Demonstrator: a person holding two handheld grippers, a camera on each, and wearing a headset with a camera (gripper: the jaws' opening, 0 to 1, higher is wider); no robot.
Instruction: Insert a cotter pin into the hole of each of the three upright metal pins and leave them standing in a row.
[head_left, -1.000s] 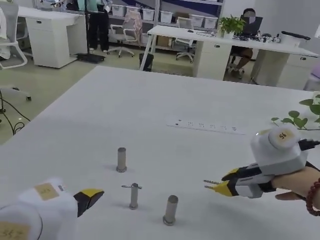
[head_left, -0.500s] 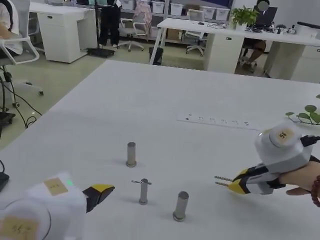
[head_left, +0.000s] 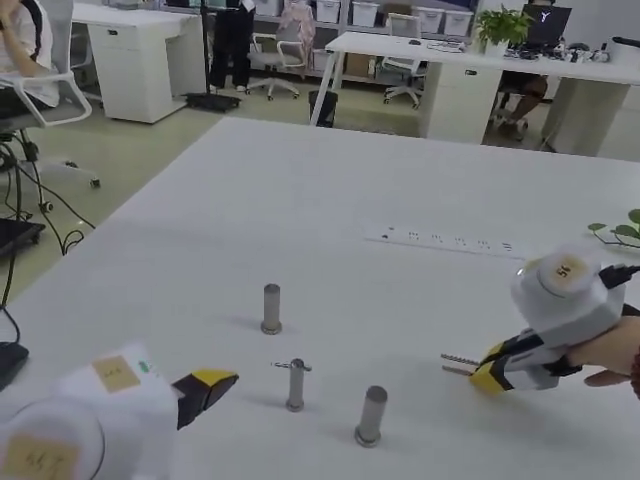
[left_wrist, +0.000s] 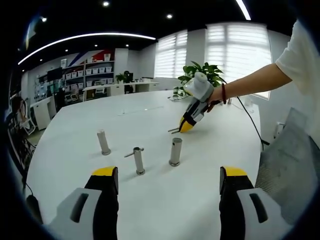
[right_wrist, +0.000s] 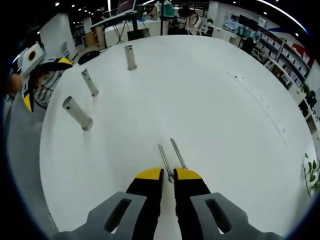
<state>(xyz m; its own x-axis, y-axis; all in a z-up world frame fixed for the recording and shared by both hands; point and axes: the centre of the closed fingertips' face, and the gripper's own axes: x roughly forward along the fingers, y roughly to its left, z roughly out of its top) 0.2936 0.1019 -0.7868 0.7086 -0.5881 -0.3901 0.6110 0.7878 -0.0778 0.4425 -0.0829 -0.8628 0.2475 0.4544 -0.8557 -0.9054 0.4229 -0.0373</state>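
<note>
The right tool (right_wrist: 168, 175) is clamping the held cotter pin (right_wrist: 170, 152) by its head, with both legs projecting forward. The left tool (left_wrist: 169, 176) is hanging with its jaws apart, gripping nothing. On the counter (head_left: 330, 220), ahead and left of the right tool, the nearest pin (right_wrist: 77, 113) and farthest pin (right_wrist: 130, 57) are standing bare, while the middle pin (head_left: 296, 385) is carrying an inserted cotter pin (head_left: 291, 366). Probable risk: if the legs miss the hole, they may push the unsteadied nearest pin over.

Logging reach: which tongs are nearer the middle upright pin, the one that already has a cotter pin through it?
Left. The left tongs, open, sit just left of the middle pin; the right tongs, shut on a cotter pin, are farther off to its right.
</note>
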